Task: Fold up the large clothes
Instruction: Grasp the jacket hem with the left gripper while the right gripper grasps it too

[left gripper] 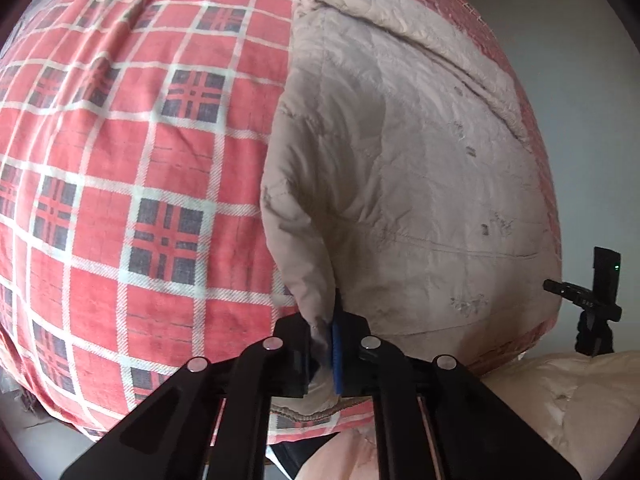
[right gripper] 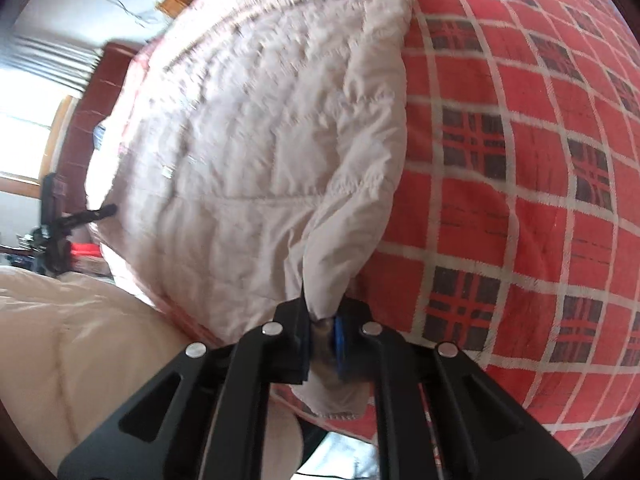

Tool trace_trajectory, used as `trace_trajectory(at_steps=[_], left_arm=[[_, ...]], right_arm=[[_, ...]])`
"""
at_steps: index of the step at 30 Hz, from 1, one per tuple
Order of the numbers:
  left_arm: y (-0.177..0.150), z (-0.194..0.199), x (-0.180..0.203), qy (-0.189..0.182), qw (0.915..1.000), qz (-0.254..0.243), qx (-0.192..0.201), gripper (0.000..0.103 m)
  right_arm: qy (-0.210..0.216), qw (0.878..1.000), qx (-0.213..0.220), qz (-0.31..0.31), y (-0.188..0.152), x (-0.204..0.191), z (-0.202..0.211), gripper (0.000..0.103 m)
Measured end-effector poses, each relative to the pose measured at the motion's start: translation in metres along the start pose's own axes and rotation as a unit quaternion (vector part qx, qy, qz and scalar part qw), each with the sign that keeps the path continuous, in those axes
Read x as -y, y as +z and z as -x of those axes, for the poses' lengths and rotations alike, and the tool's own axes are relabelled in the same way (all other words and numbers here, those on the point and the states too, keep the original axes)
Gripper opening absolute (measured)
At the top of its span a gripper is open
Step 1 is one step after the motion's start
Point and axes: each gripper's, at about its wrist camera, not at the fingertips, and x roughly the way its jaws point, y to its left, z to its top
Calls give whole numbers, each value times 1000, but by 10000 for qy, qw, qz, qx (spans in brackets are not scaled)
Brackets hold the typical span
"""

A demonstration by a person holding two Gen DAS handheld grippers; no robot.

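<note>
1. The garment was a pale quilted jacket (left gripper: 420,184), spread flat on a bed covered by a red plaid blanket (left gripper: 120,160).
2. Its body lay open and largely smooth, with the stitched panel lines showing; no completed fold across the body could be seen, so the work looked to be at an early stage.
3. The left gripper (left gripper: 334,344) had its jaws closed on the near left edge of the jacket, a ridge of fabric pinched between the blue pads and lifted slightly off the blanket.
4. The right gripper (right gripper: 322,340) was likewise clamped on the near right edge, where a fold of fabric rose into the jaws and a loose corner hung below them.
5. In both wrist views the jacket stretched away from the jaws toward the far side of the bed, with the collar end farthest off.
6. Judging from this, the side or bottom edges were yet to be carried over the body, and every later fold was left to do.
7. A puffy beige sleeve (right gripper: 60,340) of the person showed nearby.
</note>
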Motion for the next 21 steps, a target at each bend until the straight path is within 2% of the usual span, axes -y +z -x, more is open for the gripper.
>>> trace_trajectory(at_steps=[4, 7, 11, 15, 21], left_arm=[[13, 27, 11, -522, 9979, 4, 370, 7], [30, 45, 19, -757, 9949, 3, 668, 7], [57, 60, 19, -640, 9932, -132, 958, 7], [81, 64, 17, -580, 9913, -263, 1148, 7], [126, 55, 18, -605, 9892, -343, 1287, 7]], right_arm=[[553, 9972, 503, 47, 10, -6, 27, 7], [706, 9940, 830, 99, 24, -14, 45, 7], [811, 9900, 1146, 117, 50, -13, 62, 7], [804, 9890, 1235, 148, 74, 1, 68, 7], [1017, 9862, 1306, -61, 120, 27, 73, 7]])
